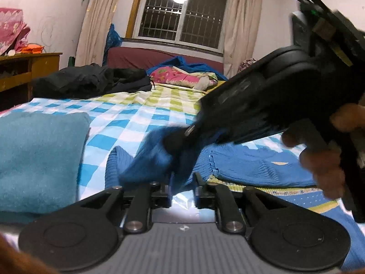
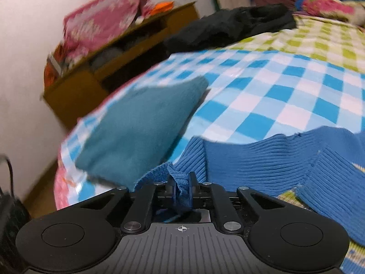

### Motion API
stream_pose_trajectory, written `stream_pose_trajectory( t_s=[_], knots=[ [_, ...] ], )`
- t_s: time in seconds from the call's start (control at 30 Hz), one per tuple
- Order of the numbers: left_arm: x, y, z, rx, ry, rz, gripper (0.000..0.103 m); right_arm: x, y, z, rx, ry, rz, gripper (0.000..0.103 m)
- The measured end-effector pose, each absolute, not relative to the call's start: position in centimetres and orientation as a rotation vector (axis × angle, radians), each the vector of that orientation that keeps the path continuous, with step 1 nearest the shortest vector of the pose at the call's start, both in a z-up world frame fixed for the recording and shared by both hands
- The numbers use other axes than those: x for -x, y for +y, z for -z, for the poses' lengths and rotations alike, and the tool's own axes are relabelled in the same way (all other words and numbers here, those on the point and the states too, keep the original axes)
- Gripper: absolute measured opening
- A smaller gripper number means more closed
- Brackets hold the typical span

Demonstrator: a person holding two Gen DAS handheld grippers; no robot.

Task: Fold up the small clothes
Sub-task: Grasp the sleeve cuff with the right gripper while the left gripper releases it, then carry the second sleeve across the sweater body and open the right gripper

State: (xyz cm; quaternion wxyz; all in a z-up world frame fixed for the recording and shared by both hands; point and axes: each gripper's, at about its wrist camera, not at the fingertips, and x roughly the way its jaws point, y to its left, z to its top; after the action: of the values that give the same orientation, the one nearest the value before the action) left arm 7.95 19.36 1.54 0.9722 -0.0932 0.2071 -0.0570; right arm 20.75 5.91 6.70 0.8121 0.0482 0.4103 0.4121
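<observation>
Two grippers on blue knit sweater [image 2: 285, 159], lying on checked bedsheet [image 2: 273, 86]. Right gripper [image 2: 181, 182] clamped on bunched edge; left gripper [image 1: 182, 178] partly open, fabric loose between jaws. Risk: thin pinch slips w/ pull, fold skews.

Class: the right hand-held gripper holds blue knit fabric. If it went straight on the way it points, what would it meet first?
Probably the folded teal fleece cloth on the checked bedsheet, just beyond the ribbed blue knitted sweater pinched in the right hand-held gripper; depth is uncertain.
</observation>
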Motion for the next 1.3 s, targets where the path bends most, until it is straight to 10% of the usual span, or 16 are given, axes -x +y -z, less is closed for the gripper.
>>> stream_pose_trajectory(
  t_s=[1.3],
  knots=[
    [-18.9,6.0,1.2,-0.098,0.57,0.244,0.048,-25.5,-30.0,3.3,-0.994,0.773,-0.194,0.01]
  ],
)
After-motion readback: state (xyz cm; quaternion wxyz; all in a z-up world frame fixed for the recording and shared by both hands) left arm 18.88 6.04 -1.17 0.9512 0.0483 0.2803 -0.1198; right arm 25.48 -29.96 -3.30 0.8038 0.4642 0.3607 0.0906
